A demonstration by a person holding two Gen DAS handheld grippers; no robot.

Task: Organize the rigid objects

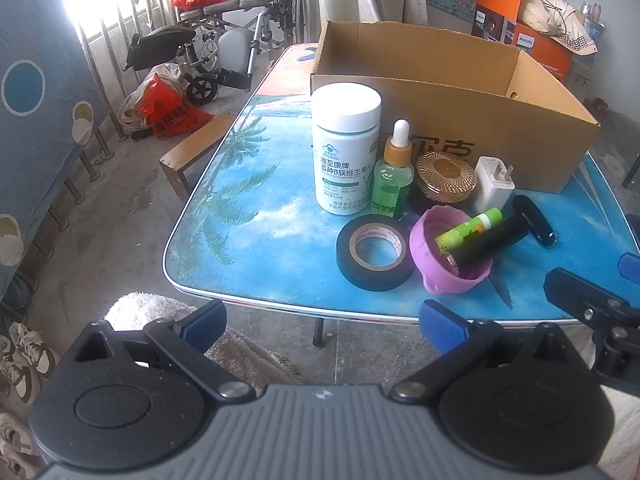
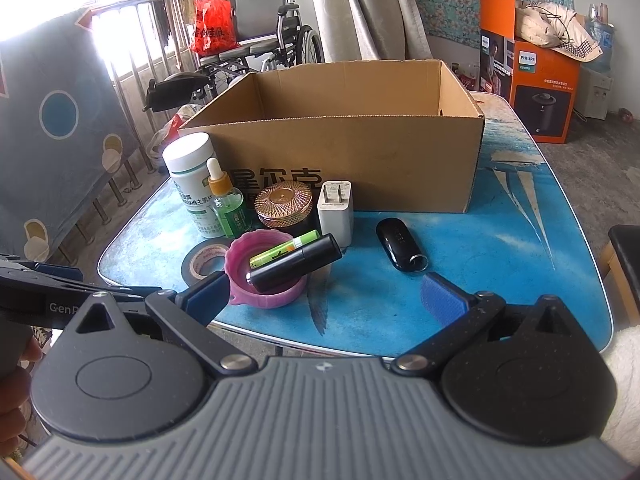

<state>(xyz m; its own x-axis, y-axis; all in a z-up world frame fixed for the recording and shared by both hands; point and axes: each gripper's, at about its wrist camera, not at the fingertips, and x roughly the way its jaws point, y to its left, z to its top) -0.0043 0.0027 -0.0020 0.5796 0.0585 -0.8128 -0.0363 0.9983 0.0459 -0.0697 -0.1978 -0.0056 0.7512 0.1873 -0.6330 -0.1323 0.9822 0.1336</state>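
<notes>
Near the front edge of the blue surface (image 1: 248,216), the left claw (image 1: 322,322) is hanging with its blue-padded fingers spread wide, gripping nothing and touching nothing. The right claw (image 2: 334,294) is likewise gaping fully, empty, its left pad hovering just beside the pink cap (image 2: 240,264); whether they touch cannot be told.

Inside that upturned pink cap a black tube (image 2: 296,262) and a green lip balm (image 2: 286,252) are lying tilted, side by side. A black tape roll (image 1: 374,254) is lying flat just left of the cap. Behind them, in a row against the open cardboard box (image 2: 352,160), a white pill bottle (image 1: 346,148), a green dropper bottle (image 1: 392,176), a gold-lidded jar (image 1: 446,178) and a white charger (image 1: 494,184) are standing upright. A black key fob (image 2: 400,248) is lying apart, to the right of the cap.

Beyond the surface, a wheelchair (image 2: 264,40) and an orange Philips carton (image 2: 532,92) are sitting on the floor.
</notes>
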